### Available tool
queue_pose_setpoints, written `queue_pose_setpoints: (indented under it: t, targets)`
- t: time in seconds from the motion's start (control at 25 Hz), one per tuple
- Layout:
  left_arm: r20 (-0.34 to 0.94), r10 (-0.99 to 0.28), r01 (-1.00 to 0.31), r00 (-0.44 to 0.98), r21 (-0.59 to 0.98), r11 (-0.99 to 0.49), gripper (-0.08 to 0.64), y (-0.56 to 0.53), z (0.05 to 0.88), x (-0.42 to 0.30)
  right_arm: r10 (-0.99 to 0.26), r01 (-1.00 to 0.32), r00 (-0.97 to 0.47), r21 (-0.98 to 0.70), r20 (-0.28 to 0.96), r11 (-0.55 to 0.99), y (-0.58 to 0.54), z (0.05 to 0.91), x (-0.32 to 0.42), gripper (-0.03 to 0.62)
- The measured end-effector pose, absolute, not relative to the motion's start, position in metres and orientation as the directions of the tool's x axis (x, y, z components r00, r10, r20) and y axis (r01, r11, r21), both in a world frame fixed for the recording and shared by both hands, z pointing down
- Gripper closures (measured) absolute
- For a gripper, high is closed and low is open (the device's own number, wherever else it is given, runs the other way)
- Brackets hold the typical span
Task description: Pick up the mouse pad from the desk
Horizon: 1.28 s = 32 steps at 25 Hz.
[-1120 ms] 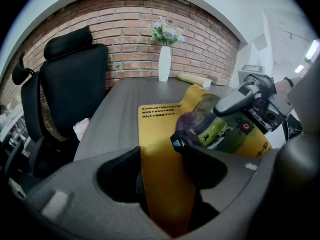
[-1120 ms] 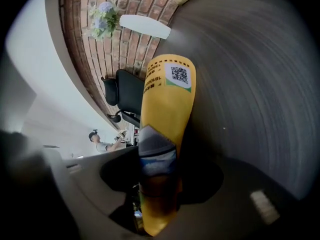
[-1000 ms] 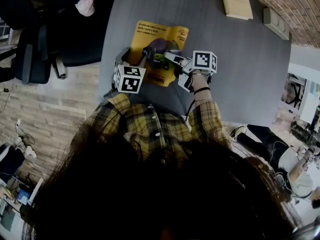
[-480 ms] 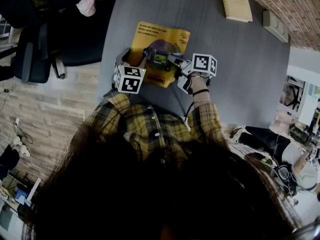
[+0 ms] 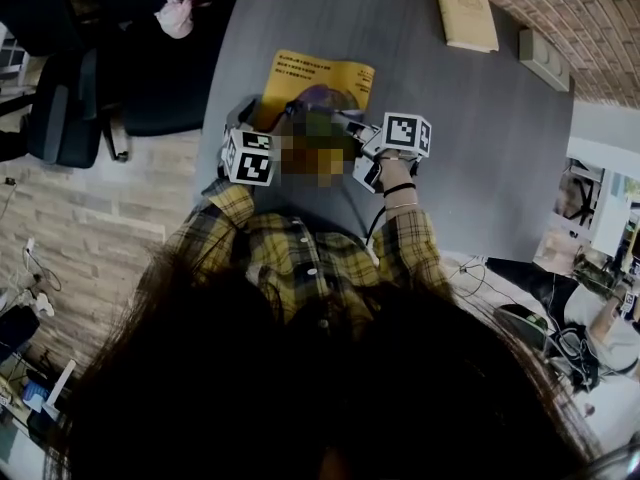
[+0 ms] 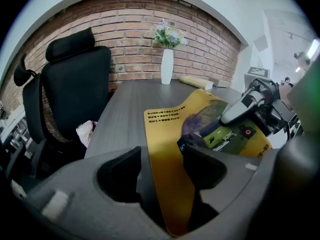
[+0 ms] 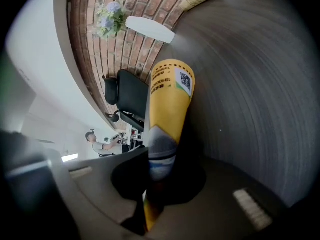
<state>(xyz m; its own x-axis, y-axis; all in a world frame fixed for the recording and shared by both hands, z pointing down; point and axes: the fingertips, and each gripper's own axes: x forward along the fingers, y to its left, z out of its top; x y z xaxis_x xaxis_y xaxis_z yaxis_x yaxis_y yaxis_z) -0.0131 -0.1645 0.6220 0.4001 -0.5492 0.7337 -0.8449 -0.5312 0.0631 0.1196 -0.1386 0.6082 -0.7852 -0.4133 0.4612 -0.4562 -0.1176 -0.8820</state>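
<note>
Mouse pad (image 7: 167, 99) first: its edge runs straight into the right hand-held gripper (image 7: 152, 184), whose jaws are together and clamped on the thin yellow sheet. In the right gripper view the pad rises edge-on from the jaws at lower centre toward the upper middle of the frame. The left hand-held gripper (image 6: 162, 164) has its jaws well apart. A near corner of the pad (image 6: 165, 149) lies between them at lower centre, and neither jaw appears to press on it.

In the head view the pad (image 5: 320, 78) sits in the upper middle of the frame, on the near-left part of the grey tabletop (image 5: 480, 148). In the left gripper view its far right side looks bowed up off the tabletop where the right hand-held gripper has it, while the left side looks flat.

The pad bends under a one-sided hold, so it is probably light, thin and floppy rather than stiff. It is not fragile. An underside made to resist sliding may drag if pulled along the surface, so peeling it upward seems wiser. An edge is the natural place to grip, and a second hold on the near-left corner would keep the free side from drooping.

A book (image 5: 465, 8) lies well apart at the upper right.
</note>
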Motion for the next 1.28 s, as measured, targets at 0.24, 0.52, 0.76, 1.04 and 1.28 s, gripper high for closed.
queue_pose_setpoints:
  t: [0.24,0.52,0.76,1.04,1.28]
  targets:
    - [0.706,-0.586,-0.855,0.399,0.055,-0.516,0.288,-0.174,0.603,-0.014,-0.413,-0.456,-0.799,-0.888,0.437,-0.058,-0.146,0.59,0.115,0.571]
    - [0.658,-0.628,-0.855,0.415,0.046,-0.516,0.29,-0.179,0.572,-0.007,-0.424,-0.483,-0.808,-0.872,0.409,0.081,-0.152,0.545,0.107,0.571]
    - [0.596,-0.674,-0.855,0.436,0.043,-0.516,0.29,-0.181,0.536,-0.002,-0.495,-0.501,-0.794,-0.841,0.351,0.207,-0.156,0.494,0.11,0.571]
    - [0.504,-0.723,-0.851,0.472,0.048,-0.522,0.298,-0.179,0.487,0.001,-0.635,-0.67,-0.681,-0.659,0.365,0.34,-0.151,0.447,0.14,0.57]
    - [0.407,-0.743,-0.827,0.531,0.06,-0.559,0.298,-0.173,0.438,0.015,-0.796,-0.834,-0.51,-0.414,0.327,0.365,-0.144,0.395,0.176,0.569]
